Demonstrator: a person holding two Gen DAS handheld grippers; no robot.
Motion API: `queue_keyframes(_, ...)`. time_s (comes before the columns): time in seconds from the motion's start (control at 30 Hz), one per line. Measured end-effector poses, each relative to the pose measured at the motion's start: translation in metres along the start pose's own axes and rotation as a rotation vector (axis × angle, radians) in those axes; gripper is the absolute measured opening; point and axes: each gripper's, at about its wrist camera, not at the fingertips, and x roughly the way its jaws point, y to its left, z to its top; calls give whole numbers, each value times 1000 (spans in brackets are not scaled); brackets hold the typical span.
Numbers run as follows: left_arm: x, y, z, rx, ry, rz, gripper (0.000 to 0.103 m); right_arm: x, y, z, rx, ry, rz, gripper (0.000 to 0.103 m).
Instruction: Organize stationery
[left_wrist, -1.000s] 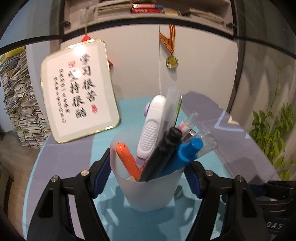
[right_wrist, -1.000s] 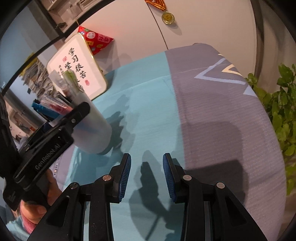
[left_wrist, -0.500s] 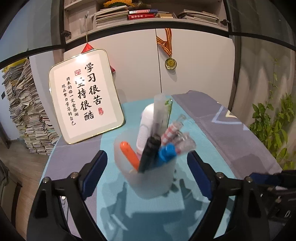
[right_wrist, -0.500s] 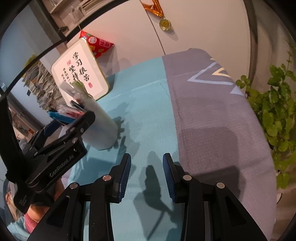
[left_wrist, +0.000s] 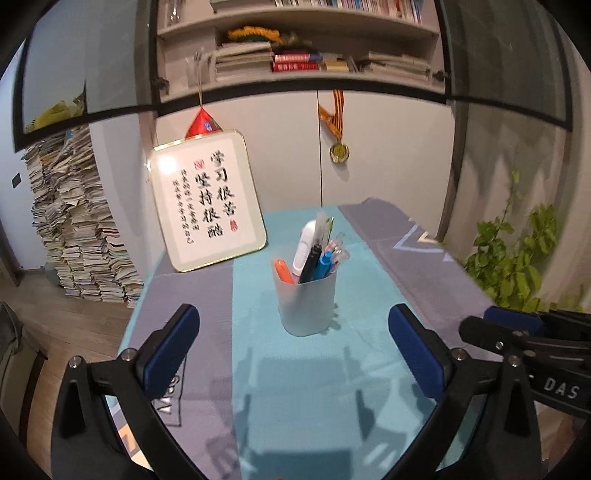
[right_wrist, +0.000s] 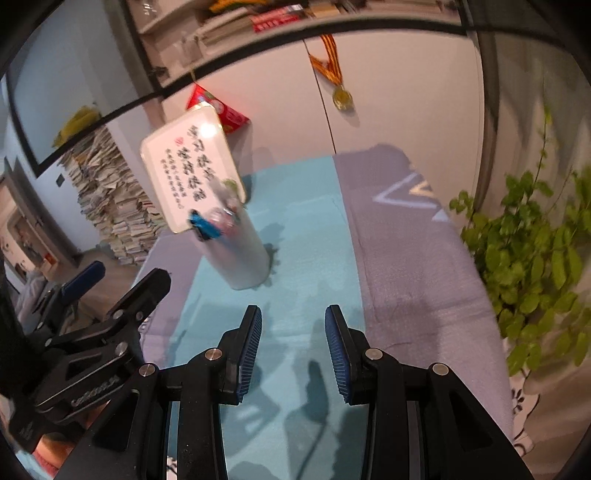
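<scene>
A frosted white pen cup (left_wrist: 307, 303) stands upright on the teal strip of the table cloth (left_wrist: 303, 398), holding several pens, an orange marker and a white correction tape. It also shows in the right wrist view (right_wrist: 242, 254), blurred. My left gripper (left_wrist: 293, 347) is wide open and empty, pulled back from the cup. My right gripper (right_wrist: 293, 343) is open and empty over the cloth, to the right of the cup. The left gripper also shows at the left of the right wrist view (right_wrist: 114, 295).
A framed calligraphy board (left_wrist: 207, 218) leans against the cabinet behind the cup. A green plant (left_wrist: 517, 266) stands off the table's right edge. A tall paper stack (left_wrist: 77, 236) stands on the floor at left. A medal (left_wrist: 339, 149) hangs on the cabinet door.
My left gripper let go of the cup, opened wide and pulled back and up from it. The right gripper also drew back; its opening stayed the same.
</scene>
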Motion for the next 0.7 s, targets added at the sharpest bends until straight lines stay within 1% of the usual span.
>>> queue_keyframes(0.13, -36, 4, 4, -22, -40, -10, 102, -35, 19, -1, -46, -85, -30, 37)
queue_keyframes(0.27, -75, 8, 8, -37, -105, -7, 102, -73, 37, -6, -85, -180, -68, 37)
queue_keyframes(0.33, -92, 11, 10, -44, -131, -1, 102, -90, 44, -9, -94, -221, -78, 47)
queue_keyframes(0.37, -98, 13, 11, -49, -142, -3, 102, -97, 46, -10, -94, -237, -78, 49)
queue_keyframes(0.5, -122, 18, 11, -62, -185, -13, 102, -124, 54, -13, -88, -305, -77, 50)
queue_keyframes(0.6, -139, 20, 11, -63, -221, -10, 102, -144, 64, -16, -108, -355, -84, 51)
queue_keyframes(0.67, -149, 21, 11, -60, -249, -9, 102, -153, 70, -19, -124, -381, -85, 52)
queue_keyframes(0.7, -154, 21, 11, -58, -260, -7, 102, -156, 74, -21, -131, -393, -87, 55)
